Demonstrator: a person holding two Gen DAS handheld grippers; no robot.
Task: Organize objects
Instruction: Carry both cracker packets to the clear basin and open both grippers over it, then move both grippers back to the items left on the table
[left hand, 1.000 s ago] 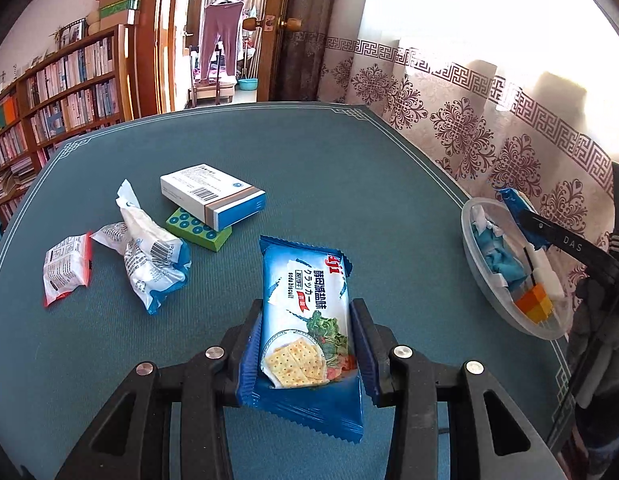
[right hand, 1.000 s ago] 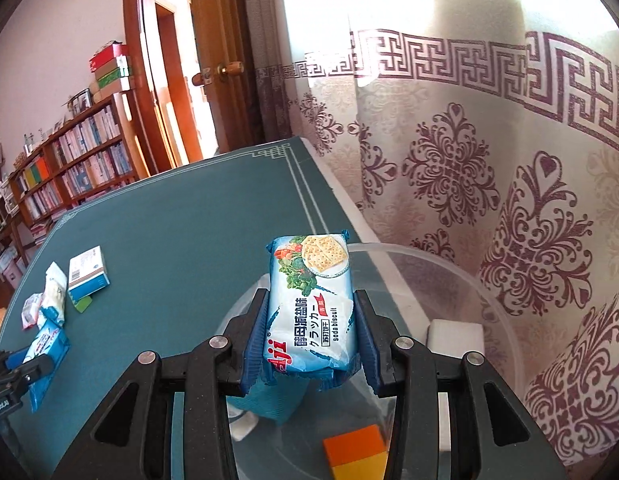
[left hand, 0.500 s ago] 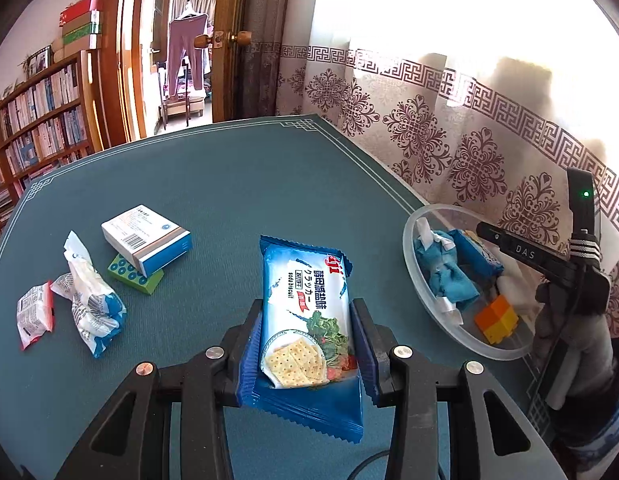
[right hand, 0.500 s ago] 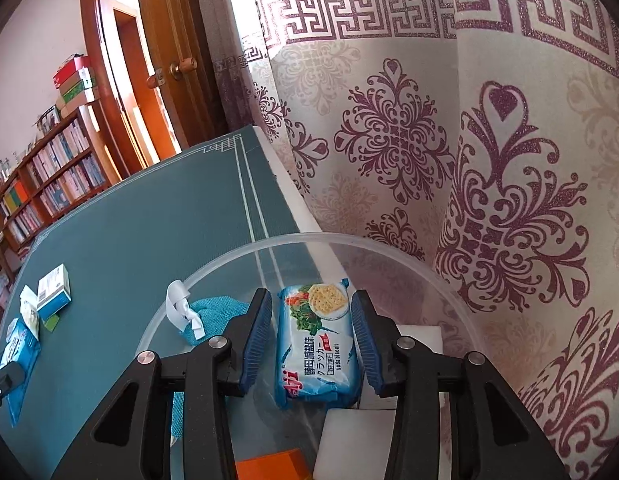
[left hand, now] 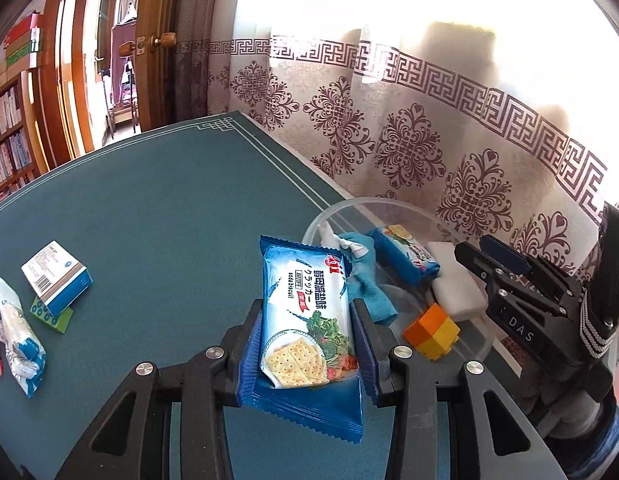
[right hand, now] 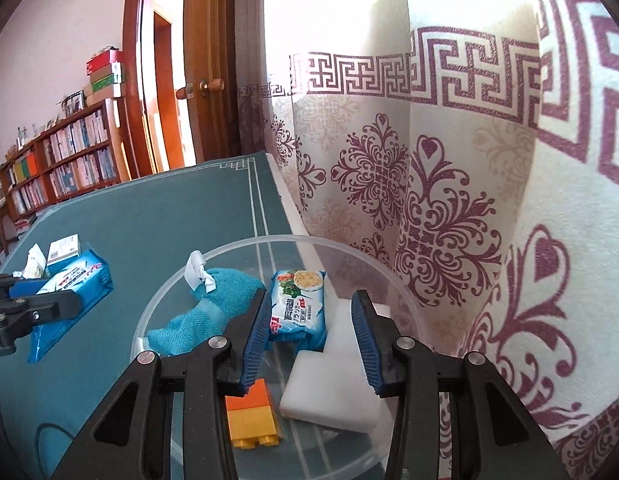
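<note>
Cracker packets in blue-and-white foil wrap are the business here, one in hand and one already in the bowl. In the left wrist view, far off to the left of the tool, a crumpled white-and-blue snack bag (left hand: 19, 342) lies on the teal tabletop (left hand: 157, 208); just right of it a white-and-blue cardboard box (left hand: 55, 278) rests on a flat green studded brick (left hand: 53, 314). Dead ahead, the left gripper (left hand: 307, 330) pinches the held cracker packet (left hand: 307, 328) by its long sides, both blue pads pressed against the wrapper, the packet pointing away from the camera and lifted off the table. Ahead and to the right of it stands the clear round plastic bowl (left hand: 389, 205), holding a teal knitted cloth with a white tag (left hand: 365, 280), the second cracker packet (left hand: 405, 254), a white rectangular block (left hand: 455, 290) and an orange-and-yellow toy brick (left hand: 431, 332). Right of the bowl is the right gripper (left hand: 505, 268).

In the right wrist view, the left gripper (right hand: 57, 296) shows far to the left with its packet (right hand: 69, 296). The right gripper (right hand: 309, 338) hangs over the bowl (right hand: 181, 288) with its fingers spread wide, gripping nothing. Between and just beyond its pads lies the second packet (right hand: 299, 304), its end propped on the white block (right hand: 333, 388). The teal cloth (right hand: 205, 312) lies left of the fingers, the toy brick (right hand: 253, 416) beneath the left one.
</note>
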